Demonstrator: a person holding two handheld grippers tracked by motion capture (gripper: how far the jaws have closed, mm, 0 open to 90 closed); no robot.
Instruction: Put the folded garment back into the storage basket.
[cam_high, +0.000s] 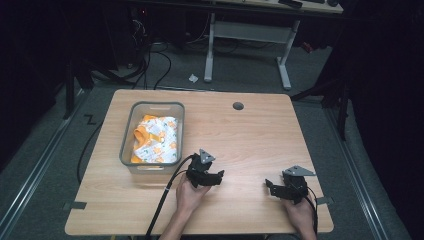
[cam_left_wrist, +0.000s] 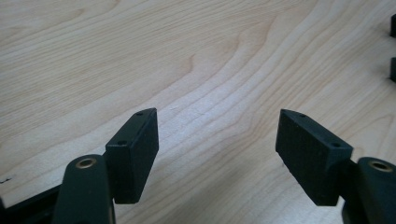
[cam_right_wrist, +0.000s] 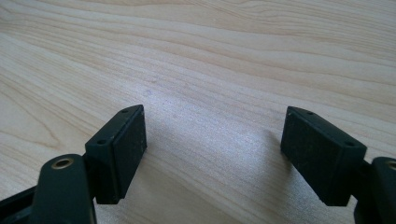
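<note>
The cloth (cam_high: 155, 139), white with orange print, lies bunched inside the grey bin (cam_high: 128, 131) at the bench's (cam_high: 250, 135) left. Both tools rest low near the front edge: the left hand-held gripper (cam_high: 218, 176) just beside the bin, the right hand-held gripper (cam_high: 268, 186) well apart. Each has its jaws spread wide with nothing between them. Judging by this, either the cloth is already stowed or nothing has begun.

A bin (cam_high: 151, 107) stood on the table (cam_high: 250, 135) at centre left of the high view, with folded cloth (cam_high: 156, 140) inside it. The left gripper (cam_high: 220, 176) sat just right of the bin's near corner; the right gripper (cam_high: 268, 186) lay well apart at lower right. A grommet hole (cam_high: 238, 106) sat near the table's far edge.
</note>
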